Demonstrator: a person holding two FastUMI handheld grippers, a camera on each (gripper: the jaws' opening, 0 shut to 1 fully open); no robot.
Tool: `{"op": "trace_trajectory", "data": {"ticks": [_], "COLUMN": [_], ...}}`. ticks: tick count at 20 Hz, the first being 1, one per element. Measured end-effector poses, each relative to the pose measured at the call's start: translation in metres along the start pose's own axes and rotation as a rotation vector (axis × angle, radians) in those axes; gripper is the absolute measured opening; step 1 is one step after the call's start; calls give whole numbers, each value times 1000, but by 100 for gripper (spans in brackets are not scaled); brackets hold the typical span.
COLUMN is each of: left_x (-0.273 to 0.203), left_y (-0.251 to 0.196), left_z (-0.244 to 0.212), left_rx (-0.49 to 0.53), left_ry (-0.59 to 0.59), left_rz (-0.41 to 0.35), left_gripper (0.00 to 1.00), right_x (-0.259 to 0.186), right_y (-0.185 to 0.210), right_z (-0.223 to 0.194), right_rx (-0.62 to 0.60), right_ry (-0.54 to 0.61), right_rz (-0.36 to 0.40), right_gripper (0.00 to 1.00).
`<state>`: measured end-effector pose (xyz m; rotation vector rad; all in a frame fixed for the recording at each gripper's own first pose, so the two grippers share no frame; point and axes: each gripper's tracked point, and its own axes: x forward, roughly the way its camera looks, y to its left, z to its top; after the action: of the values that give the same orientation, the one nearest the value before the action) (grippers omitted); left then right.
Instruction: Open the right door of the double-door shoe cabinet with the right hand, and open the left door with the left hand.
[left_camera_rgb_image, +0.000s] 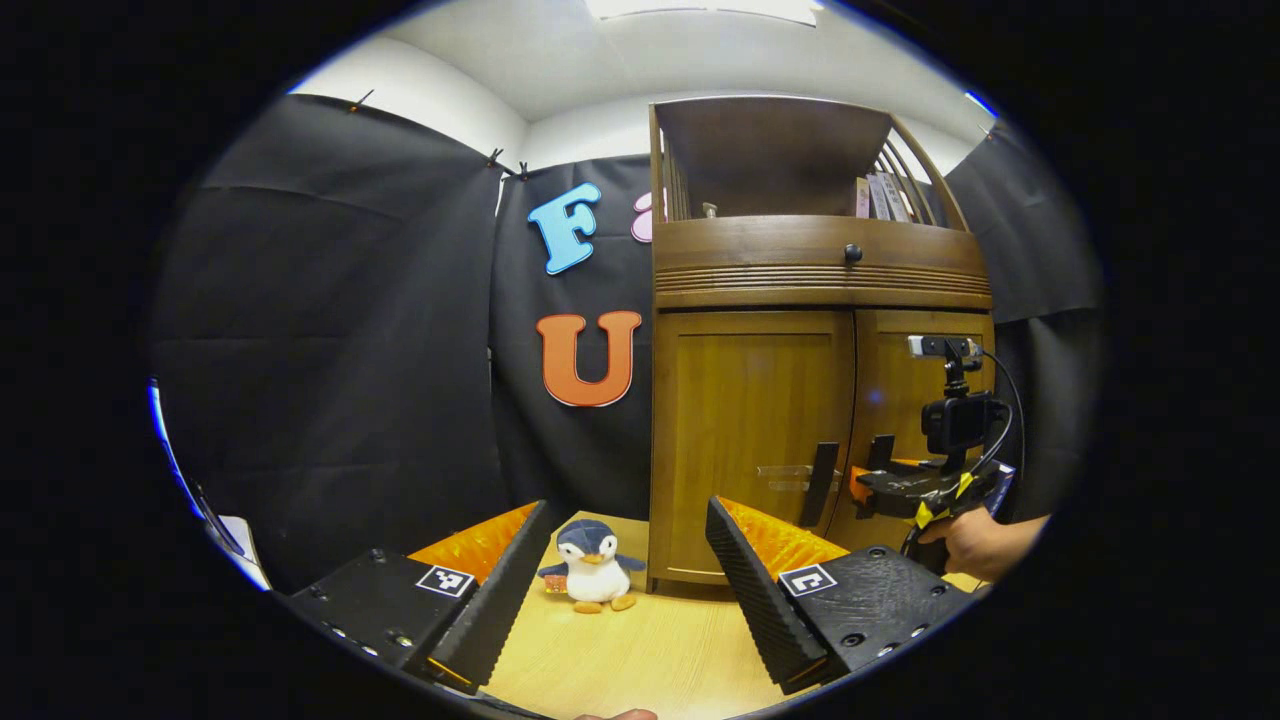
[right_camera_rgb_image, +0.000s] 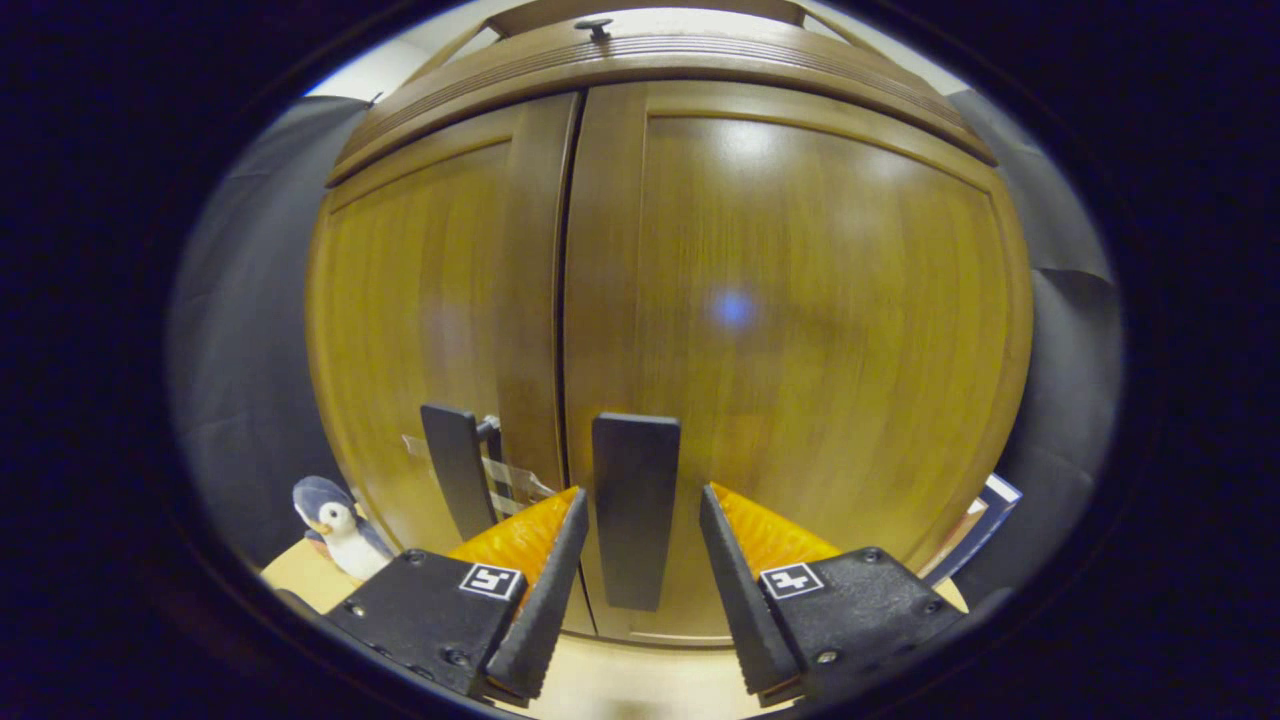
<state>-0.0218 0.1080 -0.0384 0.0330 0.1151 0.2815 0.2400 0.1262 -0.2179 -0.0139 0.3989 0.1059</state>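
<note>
Both doors of the shoe cabinet (left_camera_rgb_image: 820, 330) are closed, and the cabinet stands on the light wooden tabletop (left_camera_rgb_image: 640, 650) toward its far edge. In the right gripper view, your right gripper (right_camera_rgb_image: 637, 545) is released, with its 2 fingers spread to either side of the black handle (right_camera_rgb_image: 634, 505) on the right door (right_camera_rgb_image: 800, 320); neither pad presses on it, as a gap shows on each side. The left door (right_camera_rgb_image: 420, 300) sits just beside it across the centre seam, and its handle (right_camera_rgb_image: 455, 480) is untouched. In the left gripper view, your left gripper (left_camera_rgb_image: 625, 575) is also released, with the fingers wide apart, and it sits well back from the cabinet over the tabletop. From there you see the other gripper (left_camera_rgb_image: 900, 485) up against the cabinet front, with your hand (left_camera_rgb_image: 975, 540) holding it. A penguin plush (left_camera_rgb_image: 592, 565) stands on the tabletop just beside the cabinet's left front corner.
</note>
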Motion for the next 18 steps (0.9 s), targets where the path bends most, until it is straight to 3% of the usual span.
{"op": "trace_trajectory", "data": {"ticks": [4,5,7,12,18], "left_x": [-3,-4,-6,-12,-11], "left_y": [4,6,9,17,10], "left_z": [4,3,3,-2,-1], "left_rx": [-2,2,1,-14,-16], "left_ry": [-9,-9,-8,2,-1], "left_rz": [8,12,17,23,-14], "left_gripper": [95,95,95,95,95], "right_x": [1,0,1,-5,-19], "right_y": [-1,1,1,-1,2], "right_z": [-4,-5,-5,-6,-9], "right_rx": [10,17,24,48,47], "right_ry": [9,9,13,27,18], "right_rz": [-19,-23,-28,-51,-10], "right_gripper": [57,46,37,32,31]}}
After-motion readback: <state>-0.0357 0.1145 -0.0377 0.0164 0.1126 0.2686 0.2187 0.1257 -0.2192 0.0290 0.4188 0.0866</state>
